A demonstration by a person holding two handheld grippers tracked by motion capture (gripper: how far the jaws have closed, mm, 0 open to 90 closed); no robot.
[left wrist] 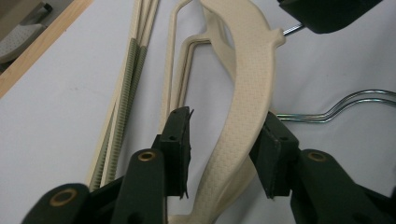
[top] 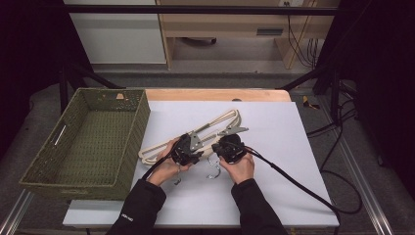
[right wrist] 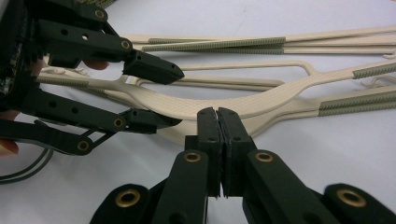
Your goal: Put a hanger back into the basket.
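The left gripper (left wrist: 224,154) straddles the broad curved shoulder of a cream plastic hanger (left wrist: 247,93), its jaws part-way spread: in its own view the right pad lies against the hanger's edge while the left pad stands off it with a gap, so the hanger sits between the jaws without being pinched. The right gripper (right wrist: 218,140) has its two pads pressed flat together with nothing between them, its tips just near of the same hanger's arch. That view also takes in the left gripper (right wrist: 154,93) from the side, one jaw above and one below the hanger (right wrist: 210,105), which the high view cannot resolve. The left gripper view shows chrome wire hooks (left wrist: 345,105) lying on the white board to the right of the hanger, and more cream hangers with ribbed olive grip strips (left wrist: 128,88) fanned out to the left. From above, both grippers (top: 188,149) (top: 229,148) sit side by side near the middle of the white board (top: 274,127), with the hanger pile (top: 215,122) running from near left to far right beneath and beyond them. A woven green basket (top: 142,115) stands at the left, touching the board's left edge, and black cables (top: 293,178) trail off to the near right.
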